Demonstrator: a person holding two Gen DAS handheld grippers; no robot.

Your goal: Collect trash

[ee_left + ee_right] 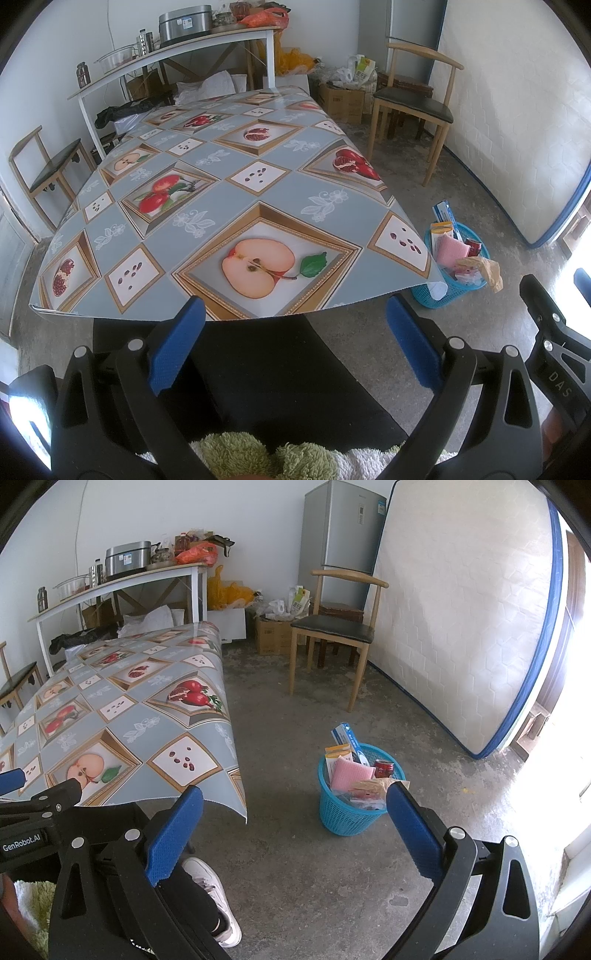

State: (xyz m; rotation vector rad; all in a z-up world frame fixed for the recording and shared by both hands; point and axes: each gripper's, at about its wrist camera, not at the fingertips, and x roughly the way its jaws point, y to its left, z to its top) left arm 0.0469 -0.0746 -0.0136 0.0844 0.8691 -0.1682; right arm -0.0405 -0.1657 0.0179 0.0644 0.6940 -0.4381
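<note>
The left gripper [295, 347] is held wide open, and nothing is held or touched by its blue fingers [177, 343]. A table [122, 177] with a fruit-picture cloth is seen just past the fingertips, and black trousers [273, 373] are seen between the fingers. The right gripper [295, 834] is also spread wide, and nothing is gripped by its blue pads [413, 834]. Only bare grey floor [295, 867] is seen between them. A blue basket [347, 812] is stood on the floor just past the right finger, a little inside it, and the basket's near side is partly hidden by that fingertip. The basket is filled up with trash: a pink sponge [351, 775], a red can [384, 768], a blue and white box [345, 736], an orange box [338, 755] and a crumpled brown paper [373, 784] are poked out of the top. From the left gripper's camera, the same basket is seen far out past the right finger, beside the table corner. A white shoe [210, 886] is seen under the left finger of the right gripper.
</note>
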